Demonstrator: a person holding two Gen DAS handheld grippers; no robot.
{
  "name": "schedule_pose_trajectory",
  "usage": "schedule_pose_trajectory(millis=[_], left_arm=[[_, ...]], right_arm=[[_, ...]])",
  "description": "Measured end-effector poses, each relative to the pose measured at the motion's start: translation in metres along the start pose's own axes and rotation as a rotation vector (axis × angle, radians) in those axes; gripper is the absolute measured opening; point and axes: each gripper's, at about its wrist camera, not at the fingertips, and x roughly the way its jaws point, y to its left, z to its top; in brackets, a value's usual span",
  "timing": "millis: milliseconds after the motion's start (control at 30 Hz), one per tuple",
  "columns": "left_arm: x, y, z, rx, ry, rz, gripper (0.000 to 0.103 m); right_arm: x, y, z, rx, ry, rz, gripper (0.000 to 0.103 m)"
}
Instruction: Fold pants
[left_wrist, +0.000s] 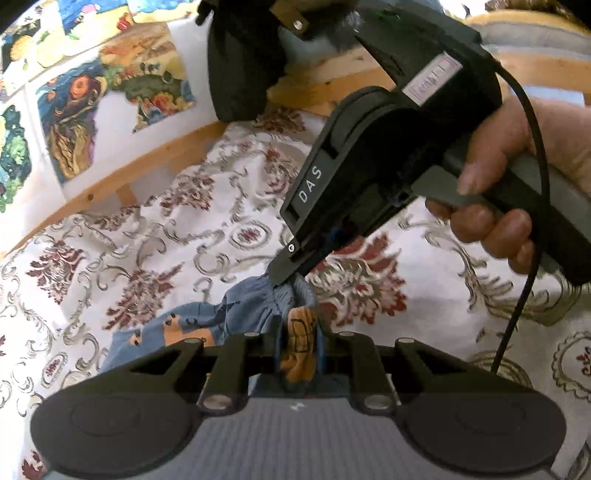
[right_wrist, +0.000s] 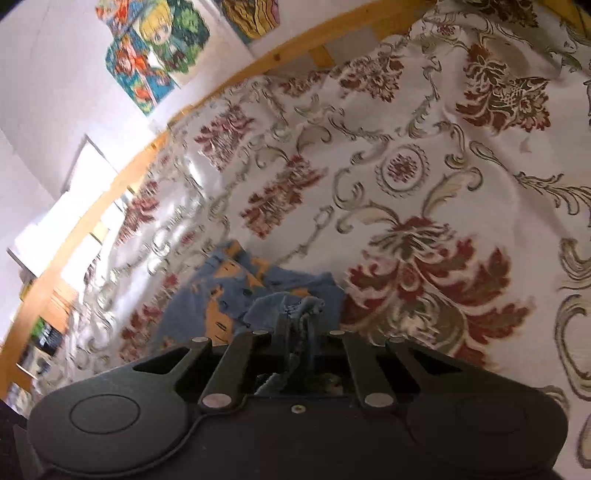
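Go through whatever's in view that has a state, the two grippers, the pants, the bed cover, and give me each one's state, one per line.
Left gripper: shut on the pants, pinching a fold with orange print.
Right gripper: shut on the pants, gripping a gathered blue edge close beside the left one.
Pants: bunched at the grips, the rest lying on the bed cover.
Bed cover: spread out, lightly wrinkled.

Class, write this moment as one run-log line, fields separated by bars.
left gripper: shut on pants | right gripper: shut on pants | pants: bunched, lifted over floral bedspread | fold: not done
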Motion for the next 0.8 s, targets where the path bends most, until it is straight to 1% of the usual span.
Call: schedule_pose_trajectory(millis=[33,100,167,233,300,367,400,433,467,500,533,567,633,667,733,800], left_arm=[[0.002,-0.001,-0.002,0.004,0.008,-0.006,0.020],[0.004,-0.004,-0.005,0.008,0.021,-0.018,0.020],[0.007,-0.003,-0.008,0.000,0.033,-0.039,0.021],[0.010,0.000,-0.011,-0.026,0.043,-0.073,0.025],[0.012,0.004,-0.013,-0.058,0.053,-0.122,0.036],[0.007,0.008,-0.013,-0.087,0.047,-0.190,0.062],[0.002,0.011,-0.013,-0.097,0.038,-0.219,0.065],[-0.006,0.015,-0.014,-0.107,0.021,-0.238,0.068],[-0.012,0.019,-0.016,-0.115,0.012,-0.241,0.068],[-0.020,0.026,-0.018,-0.126,0.001,-0.232,0.068],[-0.026,0.033,-0.020,-0.139,-0.009,-0.212,0.070],[-0.032,0.044,-0.022,-0.168,-0.017,-0.172,0.078],[-0.040,0.071,-0.029,-0.259,-0.022,-0.095,0.088],[-0.042,0.085,-0.033,-0.312,-0.022,-0.069,0.088],[-0.041,0.110,-0.043,-0.422,0.007,-0.035,0.088],[-0.041,0.131,-0.056,-0.527,0.013,-0.035,0.088]], right_arm=[[0.001,0.001,-0.001,-0.015,0.004,-0.015,0.009],[0.001,0.002,-0.002,-0.046,0.005,-0.057,0.003],[0.002,0.000,-0.003,-0.061,0.008,-0.094,0.002],[0.004,-0.003,-0.004,-0.060,0.016,-0.103,0.003],[0.004,-0.005,-0.004,-0.054,0.011,-0.112,0.011],[0.001,-0.005,-0.003,-0.052,-0.018,-0.124,0.028],[-0.001,-0.005,-0.002,-0.053,-0.039,-0.127,0.036],[-0.004,-0.004,-0.002,-0.054,-0.064,-0.129,0.059],[-0.007,-0.003,-0.001,-0.055,-0.090,-0.128,0.079],[-0.009,-0.002,-0.001,-0.059,-0.113,-0.124,0.084],[-0.010,-0.001,0.000,-0.064,-0.132,-0.118,0.090],[-0.012,0.001,0.000,-0.071,-0.149,-0.112,0.092],[-0.013,0.007,0.000,-0.105,-0.185,-0.126,0.093],[-0.013,0.012,-0.001,-0.134,-0.196,-0.144,0.094],[-0.010,0.026,-0.003,-0.216,-0.194,-0.206,0.095],[-0.007,0.046,-0.013,-0.328,-0.187,-0.289,0.097]])
